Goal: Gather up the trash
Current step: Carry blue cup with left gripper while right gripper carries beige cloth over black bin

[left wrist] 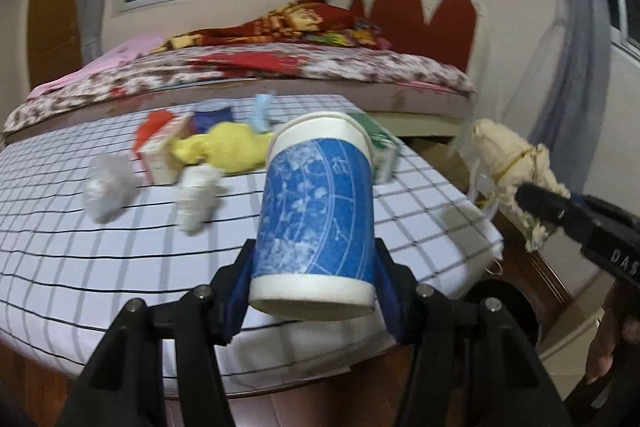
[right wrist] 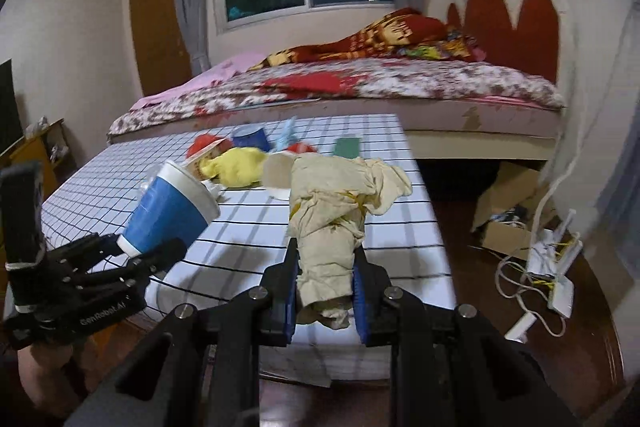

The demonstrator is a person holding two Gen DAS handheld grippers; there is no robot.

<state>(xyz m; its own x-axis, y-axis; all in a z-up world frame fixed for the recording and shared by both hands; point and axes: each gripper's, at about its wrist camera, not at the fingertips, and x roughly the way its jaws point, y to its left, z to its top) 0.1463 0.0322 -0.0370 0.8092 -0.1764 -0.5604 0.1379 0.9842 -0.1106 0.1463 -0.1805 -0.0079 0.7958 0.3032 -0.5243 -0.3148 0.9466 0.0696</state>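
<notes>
Two grips — cup (left wrist: 316, 211), rag (right wrist: 332, 227), seemingly beyond table edge (right wrist: 436, 227)

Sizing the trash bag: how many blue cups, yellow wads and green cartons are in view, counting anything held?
Blue cups: 2, the held cup and the far cup
Yellow wads: 1
Green cartons: 1
Total: 4

a blue-and-white paper cup (left wrist: 316, 211) is off the worktop (left wrist: 120, 259), tilted with its open rim away, gripped near its base. a crumpled beige paper wad (right wrist: 332, 223) is lifted too, pinched at its lower end. on the checked worktop lie a clear plastic wrapper (left wrist: 108, 187), a white crumpled tissue (left wrist: 198, 195), a yellow rag (left wrist: 228, 147), small cartons and another blue cup (left wrist: 214, 113).
</notes>
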